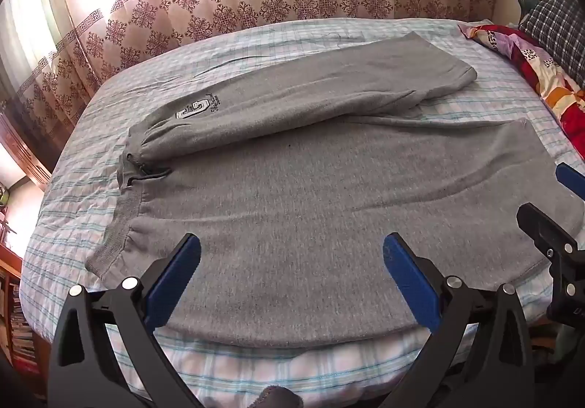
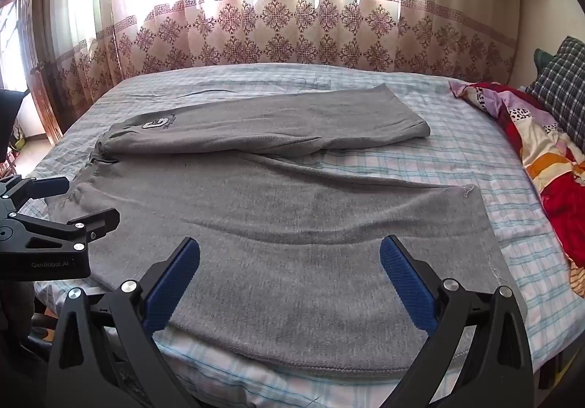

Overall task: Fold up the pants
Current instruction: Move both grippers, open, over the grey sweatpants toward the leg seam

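Grey sweatpants [image 1: 310,188] lie spread flat on the bed, waistband [image 1: 124,210] to the left, both legs running right. The far leg [image 1: 329,79] carries a logo near the waist and is folded back at its end. The pants also show in the right wrist view [image 2: 292,225]. My left gripper [image 1: 290,250] is open, hovering over the near leg by the waist end. My right gripper [image 2: 289,254] is open over the near leg toward its hem [image 2: 486,236]. Each gripper appears in the other's view, the right [image 1: 555,225] and the left [image 2: 65,210].
The bed has a blue-and-white checked sheet [image 1: 256,42]. A colourful quilt [image 2: 541,152] and a plaid pillow [image 2: 563,79] lie at the right. A patterned curtain [image 2: 292,31] hangs behind the bed. Bookshelves [image 1: 14,316] stand at the left.
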A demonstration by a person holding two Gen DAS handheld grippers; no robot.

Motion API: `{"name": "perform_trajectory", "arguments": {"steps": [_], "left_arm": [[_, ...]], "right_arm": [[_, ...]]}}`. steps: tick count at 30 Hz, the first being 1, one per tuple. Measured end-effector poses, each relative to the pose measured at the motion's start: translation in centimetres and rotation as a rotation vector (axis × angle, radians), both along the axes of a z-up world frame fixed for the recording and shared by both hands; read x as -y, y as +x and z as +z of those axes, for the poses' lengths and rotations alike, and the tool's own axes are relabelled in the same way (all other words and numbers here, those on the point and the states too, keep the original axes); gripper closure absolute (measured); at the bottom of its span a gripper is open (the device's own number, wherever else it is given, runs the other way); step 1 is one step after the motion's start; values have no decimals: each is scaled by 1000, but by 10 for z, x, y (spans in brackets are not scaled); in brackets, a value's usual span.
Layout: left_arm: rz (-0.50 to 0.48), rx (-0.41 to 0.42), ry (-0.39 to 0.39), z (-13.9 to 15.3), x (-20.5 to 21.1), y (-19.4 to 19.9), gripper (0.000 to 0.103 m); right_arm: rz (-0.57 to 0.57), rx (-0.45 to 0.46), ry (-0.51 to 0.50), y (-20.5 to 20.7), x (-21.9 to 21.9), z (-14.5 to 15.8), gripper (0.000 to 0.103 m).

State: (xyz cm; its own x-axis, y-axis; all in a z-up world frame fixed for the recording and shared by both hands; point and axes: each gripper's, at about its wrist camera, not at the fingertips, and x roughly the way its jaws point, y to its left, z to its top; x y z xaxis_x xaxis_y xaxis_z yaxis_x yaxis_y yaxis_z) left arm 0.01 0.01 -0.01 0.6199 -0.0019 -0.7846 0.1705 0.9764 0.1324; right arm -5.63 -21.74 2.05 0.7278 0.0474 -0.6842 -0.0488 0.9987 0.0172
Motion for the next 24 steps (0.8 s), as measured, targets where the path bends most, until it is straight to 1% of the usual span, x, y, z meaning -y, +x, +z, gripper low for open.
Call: {"name": "perform_trajectory", "arguments": {"steps": [3, 18, 24], "left_arm": [[-1, -7, -9, 0, 0, 0, 2], [-3, -9, -4, 0, 0, 1, 2], [-3, -20, -4, -9, 0, -1, 2]], "right_arm": [[-2, 3, -1, 0, 0, 0, 5], [-5, -1, -3, 2, 3, -2, 5], [-26, -15, -18, 1, 4, -6, 5]]}}
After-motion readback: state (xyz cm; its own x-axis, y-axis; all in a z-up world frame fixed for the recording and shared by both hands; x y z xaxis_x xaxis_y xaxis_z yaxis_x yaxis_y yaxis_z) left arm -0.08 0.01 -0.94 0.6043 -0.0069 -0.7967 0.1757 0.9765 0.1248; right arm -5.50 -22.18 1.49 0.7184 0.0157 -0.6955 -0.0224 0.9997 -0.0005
